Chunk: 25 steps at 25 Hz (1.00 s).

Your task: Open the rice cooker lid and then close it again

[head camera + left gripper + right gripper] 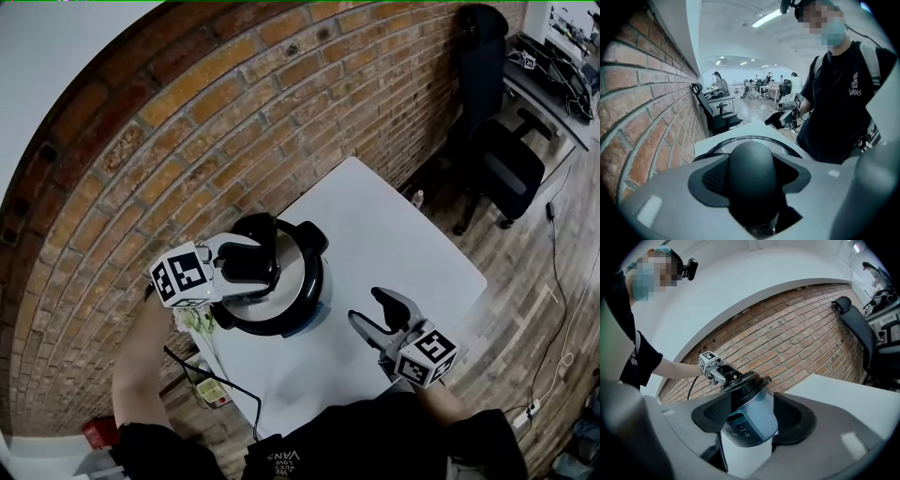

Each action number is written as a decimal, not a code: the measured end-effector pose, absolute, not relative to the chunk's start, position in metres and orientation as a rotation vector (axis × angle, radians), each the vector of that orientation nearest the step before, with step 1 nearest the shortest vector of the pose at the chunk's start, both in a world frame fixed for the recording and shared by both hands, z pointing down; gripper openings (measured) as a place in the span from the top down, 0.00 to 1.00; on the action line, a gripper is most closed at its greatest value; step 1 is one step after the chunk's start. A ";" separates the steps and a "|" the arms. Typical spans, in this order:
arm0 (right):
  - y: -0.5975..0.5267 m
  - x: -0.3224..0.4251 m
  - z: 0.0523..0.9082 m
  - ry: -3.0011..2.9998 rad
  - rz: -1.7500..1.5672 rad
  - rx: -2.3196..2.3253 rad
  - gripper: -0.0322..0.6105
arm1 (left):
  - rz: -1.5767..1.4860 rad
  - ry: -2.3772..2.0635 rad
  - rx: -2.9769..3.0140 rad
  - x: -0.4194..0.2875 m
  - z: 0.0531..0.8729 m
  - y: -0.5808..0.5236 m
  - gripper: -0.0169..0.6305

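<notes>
Standing on a white table (403,234) by a brick wall (234,112), wood floor (553,309) and office chair (511,169) far right | rice cooker (747,425) at table's left, pale body, black lid (292,267) down | left gripper (253,265) clamped on lid handle (751,173) | right gripper (375,314) jaws wide apart, empty, right of cooker

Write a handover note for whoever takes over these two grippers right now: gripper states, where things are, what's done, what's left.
Left gripper: closed on the knob of the lid.
Right gripper: open, empty, held clear of the rice cooker on the white table.
Done: knob grasped; lid on the cooker or barely off it.
Left: whether it has been opened doesn't show; if not, lift it, then set it back.
</notes>
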State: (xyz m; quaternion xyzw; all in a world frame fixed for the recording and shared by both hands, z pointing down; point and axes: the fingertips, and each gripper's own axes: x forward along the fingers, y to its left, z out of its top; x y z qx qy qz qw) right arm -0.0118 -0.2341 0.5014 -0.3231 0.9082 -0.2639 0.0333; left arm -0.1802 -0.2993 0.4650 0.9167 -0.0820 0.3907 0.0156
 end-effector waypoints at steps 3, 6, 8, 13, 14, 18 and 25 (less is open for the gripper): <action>-0.234 -0.012 0.501 2.794 -0.811 -1.012 0.53 | 1.216 -0.235 2.844 -0.179 0.462 -0.300 0.54; -0.234 -0.013 0.502 2.775 -0.815 -1.030 0.53 | 1.235 -0.209 2.837 -0.178 0.461 -0.301 0.54; -0.233 -0.014 0.503 2.762 -0.818 -1.040 0.53 | 1.246 -0.195 2.844 -0.177 0.460 -0.300 0.54; -0.231 -0.016 0.498 2.757 -0.807 -1.060 0.53 | 1.240 -0.136 2.916 -0.179 0.448 -0.294 0.54; -0.231 -0.016 0.498 2.755 -0.803 -1.066 0.53 | 1.243 -0.120 2.930 -0.178 0.443 -0.293 0.54; -0.228 -0.016 0.493 2.745 -0.788 -1.080 0.53 | 1.259 -0.101 2.960 -0.172 0.430 -0.295 0.54; -0.216 -0.018 0.480 2.754 -0.751 -1.067 0.53 | 1.240 -0.178 2.992 -0.176 0.412 -0.286 0.54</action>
